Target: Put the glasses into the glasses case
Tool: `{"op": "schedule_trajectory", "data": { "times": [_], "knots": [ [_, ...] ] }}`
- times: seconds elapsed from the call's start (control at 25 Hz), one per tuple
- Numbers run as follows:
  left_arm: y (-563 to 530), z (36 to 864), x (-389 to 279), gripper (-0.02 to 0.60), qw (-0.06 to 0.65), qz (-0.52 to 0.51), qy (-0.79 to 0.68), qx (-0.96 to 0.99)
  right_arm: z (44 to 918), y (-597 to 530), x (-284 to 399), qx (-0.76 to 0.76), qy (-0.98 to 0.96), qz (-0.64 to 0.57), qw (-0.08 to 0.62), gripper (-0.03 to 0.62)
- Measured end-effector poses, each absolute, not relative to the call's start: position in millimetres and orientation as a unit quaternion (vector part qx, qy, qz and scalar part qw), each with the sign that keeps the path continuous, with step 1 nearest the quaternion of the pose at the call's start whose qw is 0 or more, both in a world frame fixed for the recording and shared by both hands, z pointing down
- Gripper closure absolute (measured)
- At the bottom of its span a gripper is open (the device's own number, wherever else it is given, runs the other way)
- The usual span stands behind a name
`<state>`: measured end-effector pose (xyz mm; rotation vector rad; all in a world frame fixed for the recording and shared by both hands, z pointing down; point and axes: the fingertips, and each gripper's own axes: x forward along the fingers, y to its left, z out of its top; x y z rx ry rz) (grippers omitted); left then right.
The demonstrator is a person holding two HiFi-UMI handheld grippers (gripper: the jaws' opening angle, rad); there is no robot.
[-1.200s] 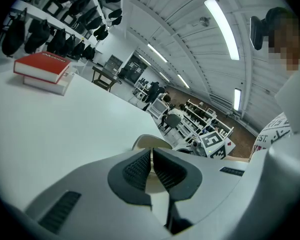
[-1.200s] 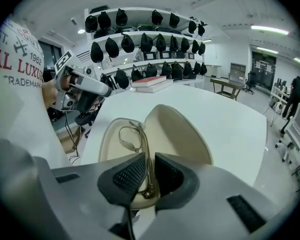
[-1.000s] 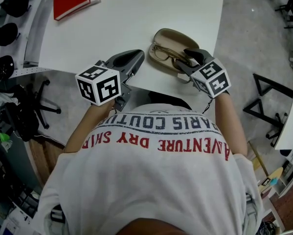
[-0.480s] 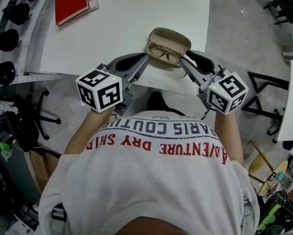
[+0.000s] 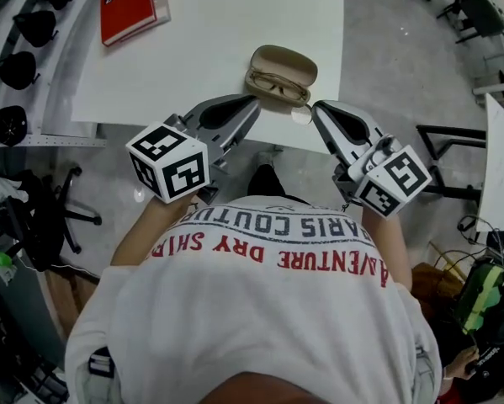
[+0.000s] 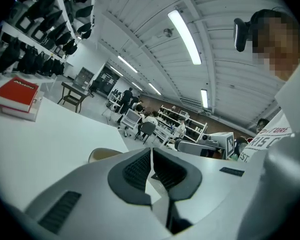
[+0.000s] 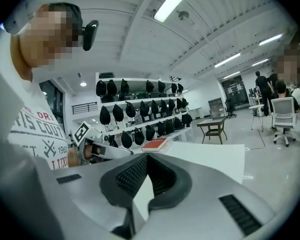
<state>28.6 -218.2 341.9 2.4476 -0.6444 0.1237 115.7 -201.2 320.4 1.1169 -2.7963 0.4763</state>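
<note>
Red book (image 5: 127, 7) sits at the far left corner of the white worktop (image 5: 235, 32), and its far end runs off the top of the head view. The left gripper (image 5: 250, 103) hangs over the near edge with its fingers pressed together and nothing between them. Its own view shows the pads meeting.

Just right of its tip, the tan glasses case (image 5: 294, 60) lies open at the near edge, toward the right corner. The glasses (image 5: 277, 83) are inside, but too small to tell how the arms are folded. In the left gripper view only a sliver of the case pokes out behind the fingers.

The right gripper (image 5: 317, 108) is just beside the case, fingers closed too and empty. The forearms are mostly hidden under the shirt (image 5: 260, 301).
</note>
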Motion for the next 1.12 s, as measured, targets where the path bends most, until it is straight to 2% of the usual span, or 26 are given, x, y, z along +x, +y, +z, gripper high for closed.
{"op": "schedule_trajectory", "data": {
  "times": [0.48, 1.12],
  "knots": [
    [-199.1, 312.7, 30.8, 0.545, 0.267, 0.038, -0.23, 0.935, 296.7, -181.5, 112.1, 0.372, -0.919, 0.128, 0.026, 0.571],
    [-200.5, 320.3, 35.5, 0.545, 0.272, 0.045, -0.225, 0.934, 307.4, -183.2, 118.5, 0.387, -0.912, 0.131, 0.034, 0.571]
  ]
}}
